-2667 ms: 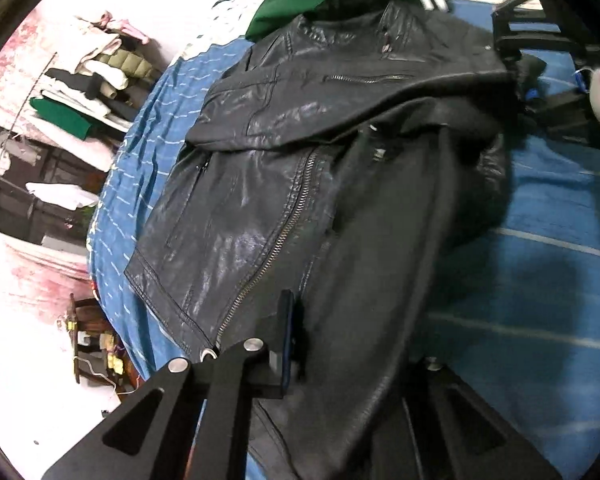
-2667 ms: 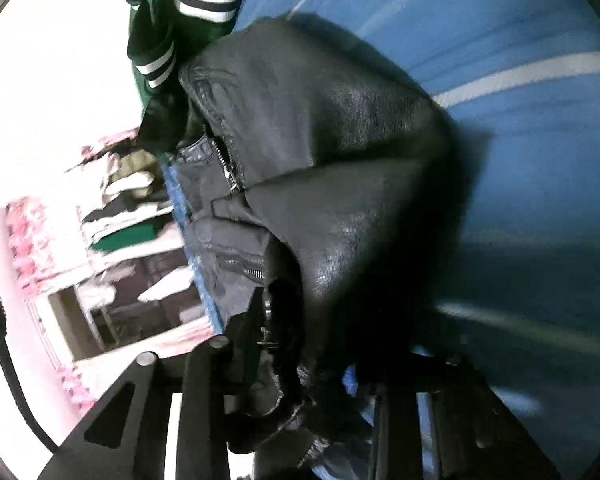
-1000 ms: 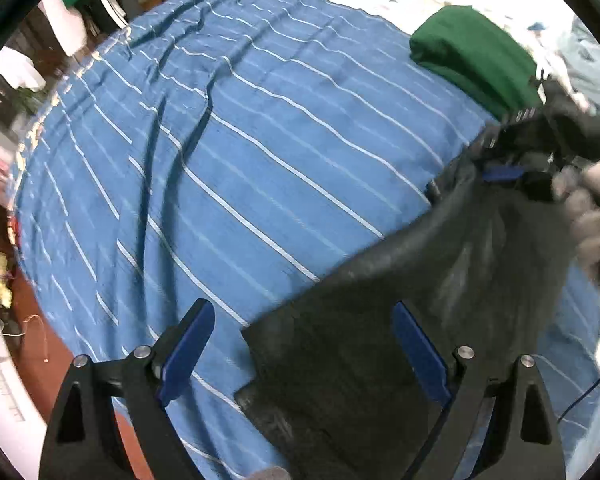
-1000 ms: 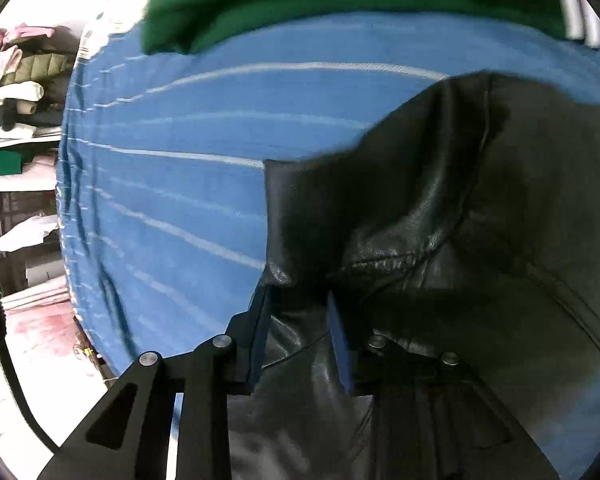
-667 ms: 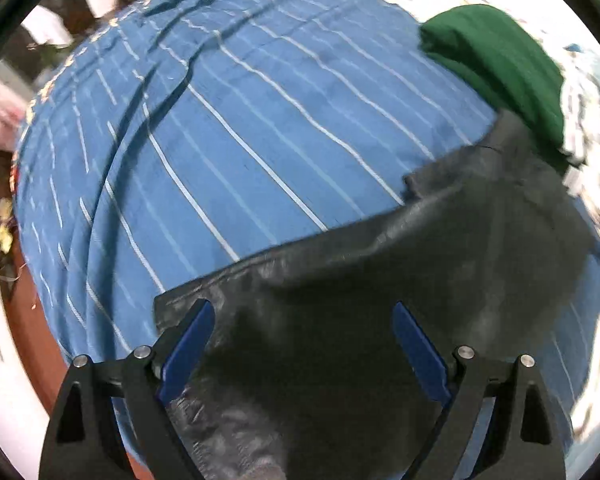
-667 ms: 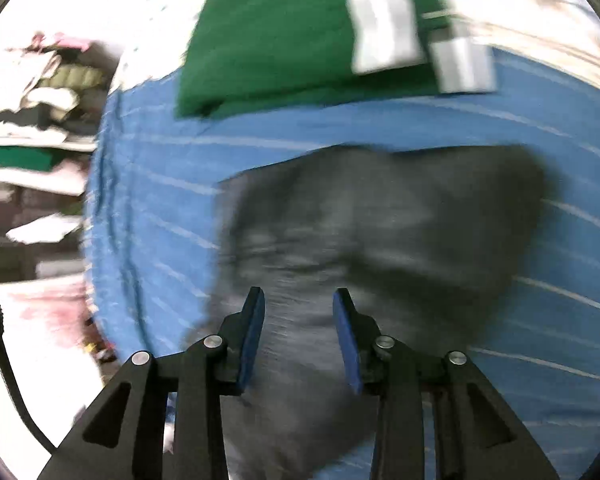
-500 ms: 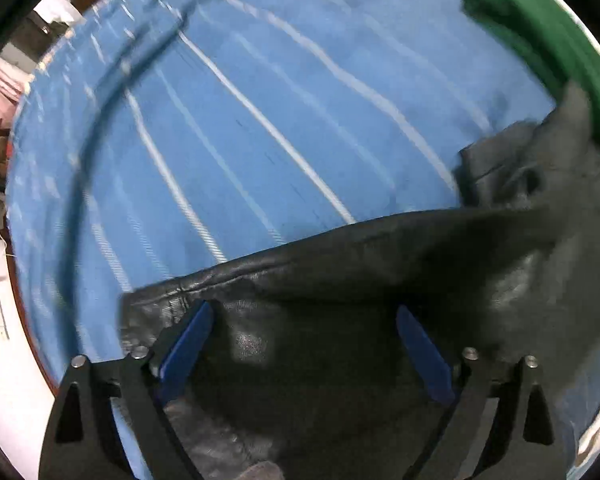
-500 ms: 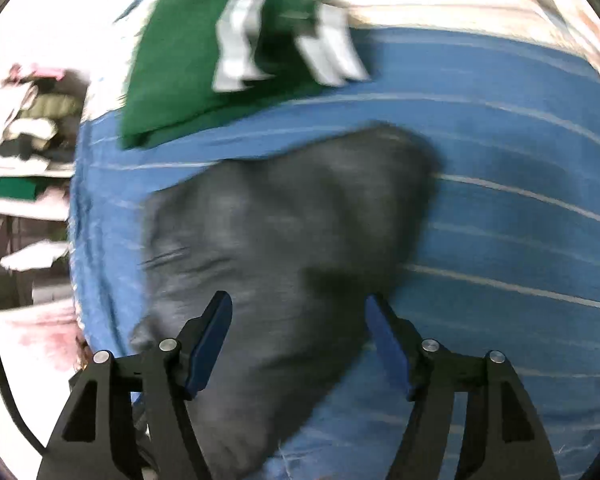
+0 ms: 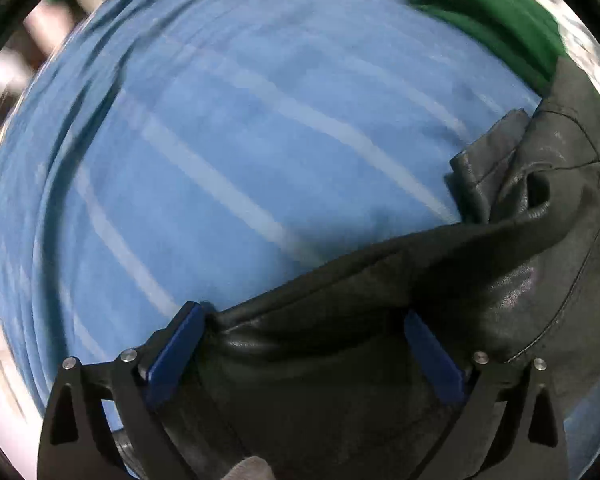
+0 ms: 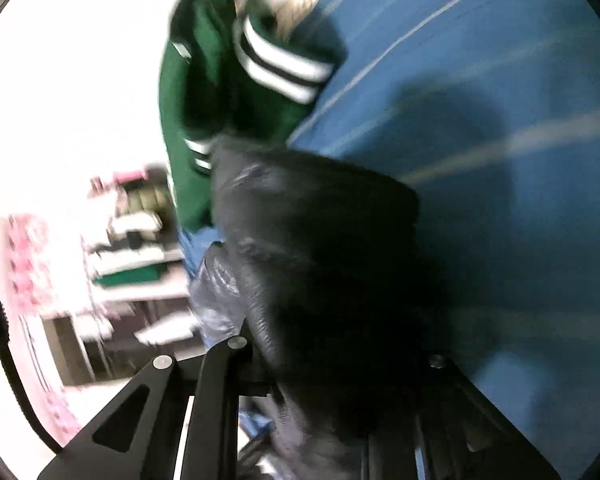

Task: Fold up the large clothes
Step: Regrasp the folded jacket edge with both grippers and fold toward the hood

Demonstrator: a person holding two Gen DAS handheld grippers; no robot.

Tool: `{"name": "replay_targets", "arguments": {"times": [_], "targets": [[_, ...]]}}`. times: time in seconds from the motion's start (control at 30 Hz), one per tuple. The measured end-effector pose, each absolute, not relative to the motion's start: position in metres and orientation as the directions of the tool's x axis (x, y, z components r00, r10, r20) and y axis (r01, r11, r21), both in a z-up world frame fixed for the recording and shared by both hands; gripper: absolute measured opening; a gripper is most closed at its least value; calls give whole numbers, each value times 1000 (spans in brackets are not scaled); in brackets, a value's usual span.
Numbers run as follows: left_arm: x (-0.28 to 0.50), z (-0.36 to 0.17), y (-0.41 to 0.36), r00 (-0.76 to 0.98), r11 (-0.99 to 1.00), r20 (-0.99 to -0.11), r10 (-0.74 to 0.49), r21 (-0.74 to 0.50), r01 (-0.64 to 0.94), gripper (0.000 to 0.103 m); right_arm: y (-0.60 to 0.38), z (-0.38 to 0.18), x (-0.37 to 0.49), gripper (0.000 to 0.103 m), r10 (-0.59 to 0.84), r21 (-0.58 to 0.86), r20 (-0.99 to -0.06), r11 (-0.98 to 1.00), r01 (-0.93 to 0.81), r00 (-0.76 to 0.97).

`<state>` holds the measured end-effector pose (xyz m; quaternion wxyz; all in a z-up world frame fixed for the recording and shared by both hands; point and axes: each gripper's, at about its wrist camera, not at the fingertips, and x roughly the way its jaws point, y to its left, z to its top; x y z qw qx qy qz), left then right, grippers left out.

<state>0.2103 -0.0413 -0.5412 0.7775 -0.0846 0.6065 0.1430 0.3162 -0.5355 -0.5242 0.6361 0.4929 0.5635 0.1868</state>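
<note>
Fisheye bending, dark rim, both views. Left view: motion-smeared blue bedsheet (image 9: 228, 152); soft sheen on black jacket (image 9: 512, 280). Right view: heavy blur throughout, blown-out white at left, shadow on sheet.

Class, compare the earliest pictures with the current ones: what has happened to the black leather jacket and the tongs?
The black leather jacket, earlier spread open zipper-up, now lies folded over. The left tongs, then shut on it, stand open around its edge. The right tongs' state is blurred. The green garment and blue striped sheet stay put.
</note>
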Motion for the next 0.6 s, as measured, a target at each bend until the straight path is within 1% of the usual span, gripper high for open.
{"name": "replay_targets", "arguments": {"times": [0.07,0.13,0.17,0.2,0.23,0.3,0.37,0.4,0.43,0.5,0.53,0.57,0.6], "targets": [[223,-537,-50,255,978,-961,108,56,-203,103,-560,-510,285,18,760,821,-555,434,371,339],[233,-532,-54,245,989,-967,75,40,-143,103,-588,-508,252,18,702,745,-644,483,460,304],[234,-525,-54,239,990,-969,56,23,-140,103,-596,-507,246,22,687,723,-668,510,467,284],[232,-518,-54,242,990,-969,43,8,-142,103,-606,-509,236,32,658,669,-718,566,482,226],[228,-508,-55,249,989,-967,47,9,-150,103,-609,-511,229,35,637,628,-750,601,494,177],[213,-489,-55,249,980,-966,76,25,-200,103,-627,-500,217,48,598,570,-793,661,489,117],[192,-476,-53,249,961,-962,109,39,-273,103,-631,-472,212,59,490,468,-868,760,450,76],[179,-472,-54,249,950,-958,141,60,-306,103,-628,-454,209,59,411,400,-909,816,418,67],[172,-473,-57,240,942,-957,162,77,-327,103,-620,-444,205,60,360,353,-931,849,393,60],[156,-481,-53,203,920,-956,213,127,-371,103,-607,-403,200,60,120,137,-990,936,325,73],[150,-492,-51,175,910,-961,216,133,-392,103,-597,-389,198,60,66,94,-992,953,287,105],[148,-502,-49,148,901,-966,213,136,-413,103,-586,-377,200,60,59,93,-989,961,262,132],[144,-513,-44,119,888,-972,205,134,-440,103,-570,-364,201,60,88,126,-981,969,213,175]]}}
